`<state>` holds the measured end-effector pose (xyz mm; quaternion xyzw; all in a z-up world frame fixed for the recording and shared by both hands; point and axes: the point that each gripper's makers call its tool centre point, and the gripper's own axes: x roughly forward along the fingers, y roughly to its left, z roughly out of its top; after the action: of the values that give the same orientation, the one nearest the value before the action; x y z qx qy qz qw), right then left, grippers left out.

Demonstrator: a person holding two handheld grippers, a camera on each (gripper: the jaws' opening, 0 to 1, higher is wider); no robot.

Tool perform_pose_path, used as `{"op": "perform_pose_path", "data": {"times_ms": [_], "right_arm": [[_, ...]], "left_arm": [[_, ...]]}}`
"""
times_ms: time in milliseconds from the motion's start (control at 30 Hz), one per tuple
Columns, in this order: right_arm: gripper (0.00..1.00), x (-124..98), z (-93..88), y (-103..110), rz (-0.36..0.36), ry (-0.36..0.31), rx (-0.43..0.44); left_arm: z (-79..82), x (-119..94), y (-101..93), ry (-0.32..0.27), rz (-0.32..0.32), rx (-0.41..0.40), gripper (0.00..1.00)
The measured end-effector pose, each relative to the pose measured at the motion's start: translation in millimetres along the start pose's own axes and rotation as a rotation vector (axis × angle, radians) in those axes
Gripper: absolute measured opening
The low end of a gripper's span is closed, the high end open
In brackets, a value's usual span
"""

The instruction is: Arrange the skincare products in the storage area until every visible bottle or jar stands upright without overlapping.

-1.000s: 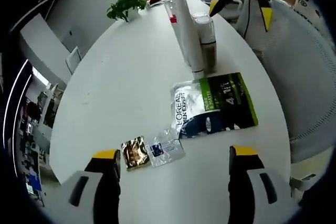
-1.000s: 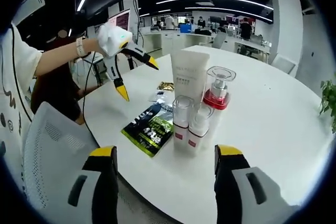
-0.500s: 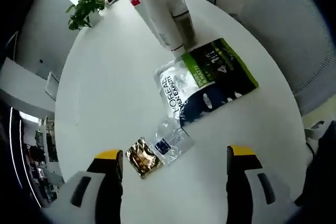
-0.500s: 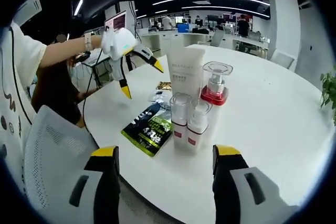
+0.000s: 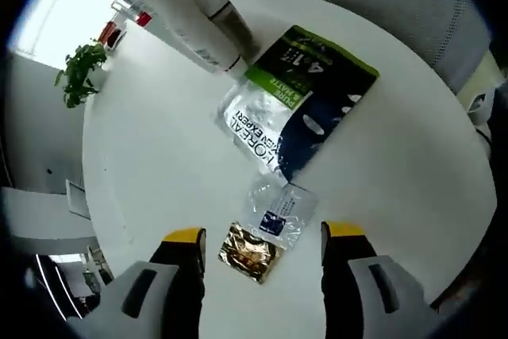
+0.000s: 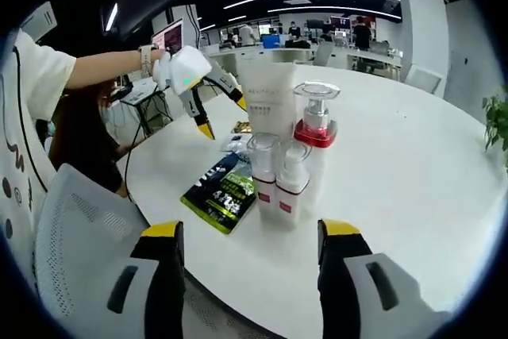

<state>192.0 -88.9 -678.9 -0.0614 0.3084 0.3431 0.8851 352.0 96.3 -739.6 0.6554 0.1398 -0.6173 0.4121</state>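
Observation:
Several skincare products stand upright in a tight cluster on the round white table (image 6: pixel 413 172): a white tube (image 6: pixel 266 105), a clear pump bottle with a red collar (image 6: pixel 315 129) and two small clear-capped bottles (image 6: pixel 262 168) (image 6: pixel 290 184). The tube (image 5: pixel 178 17) also shows in the left gripper view. A green-and-black L'Oreal packet (image 5: pixel 294 105) lies flat beside them. Closer in lie a clear sachet (image 5: pixel 279 216) and a gold sachet (image 5: pixel 252 252). My left gripper (image 5: pixel 262 234) is open just above the two sachets, the gold one between its jaws. My right gripper (image 6: pixel 251 229) is open, off the table's edge, facing the cluster.
A potted plant (image 5: pixel 79 73) stands at the table's far side. A grey mesh chair back (image 6: pixel 71 228) is beside the table's near edge. A person's arm (image 6: pixel 103 69) holds the left gripper (image 6: pixel 222 117) over the sachets. Bare tabletop lies to the right of the cluster.
The left gripper has dropped and tipped down over the two sachets, which now sit between its jaws. The right gripper has barely moved.

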Motion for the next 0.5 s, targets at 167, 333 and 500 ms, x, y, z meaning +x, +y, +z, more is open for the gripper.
{"op": "perform_pose_path", "data": {"times_ms": [167, 333, 500], "right_arm": [[0.67, 1, -1.2, 1, 0.001, -0.006, 0.013], [0.67, 0, -4.0, -3, -0.004, -0.010, 0.037], [0.69, 3, -5.9, -1, 0.002, -0.022, 0.061]], "left_arm": [[5.9, 6, 0.4, -0.019, -0.033, 0.034, 0.46], [11.3, 12, -9.6, -0.011, -0.122, 0.120, 0.48], [11.9, 18, -9.0, -0.011, -0.147, 0.165, 0.49]]}}
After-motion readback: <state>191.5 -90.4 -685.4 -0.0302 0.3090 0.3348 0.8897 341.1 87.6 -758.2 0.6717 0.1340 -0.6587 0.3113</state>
